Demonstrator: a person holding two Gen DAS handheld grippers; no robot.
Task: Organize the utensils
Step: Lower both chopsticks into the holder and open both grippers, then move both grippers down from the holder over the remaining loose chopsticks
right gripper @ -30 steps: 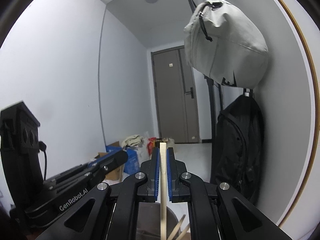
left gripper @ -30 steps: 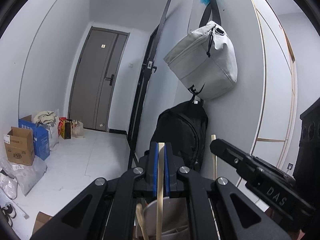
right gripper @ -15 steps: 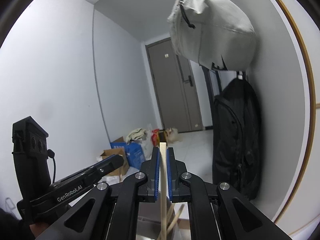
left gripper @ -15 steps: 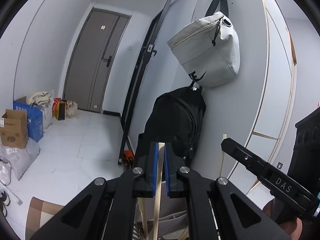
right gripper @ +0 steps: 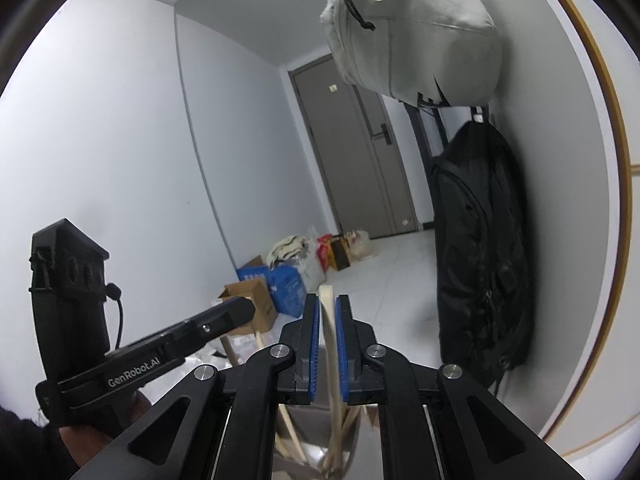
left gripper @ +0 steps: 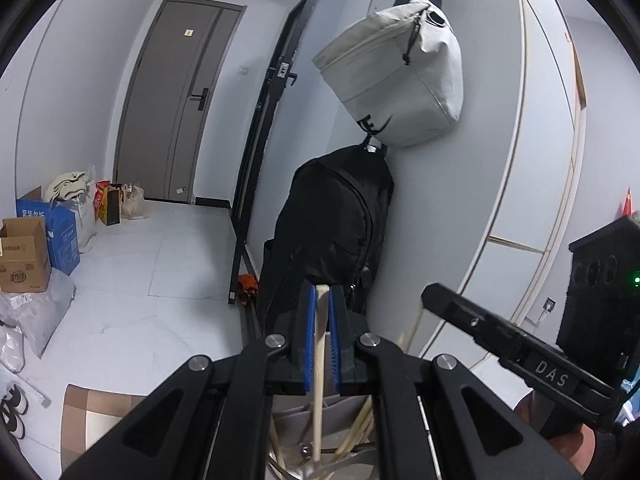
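Observation:
My left gripper (left gripper: 320,300) is shut on a pale wooden chopstick (left gripper: 319,360) that stands upright, its lower end down in a metal holder (left gripper: 340,464) with several other chopsticks. My right gripper (right gripper: 328,312) is shut on another wooden chopstick (right gripper: 334,368), also upright over a holder (right gripper: 312,440) with more sticks below. The right gripper shows in the left wrist view (left gripper: 500,332) at the right. The left gripper shows in the right wrist view (right gripper: 180,344) at the left.
A black backpack (left gripper: 332,224) and a grey bag (left gripper: 396,68) hang on the wall ahead. A grey door (left gripper: 176,100) stands at the end of the hallway. Cardboard boxes and bags (left gripper: 44,240) sit on the tiled floor at the left.
Both grippers have tilted downward with their chopsticks, so the floor and the holder come more into view. Both stay shut on their chopsticks.

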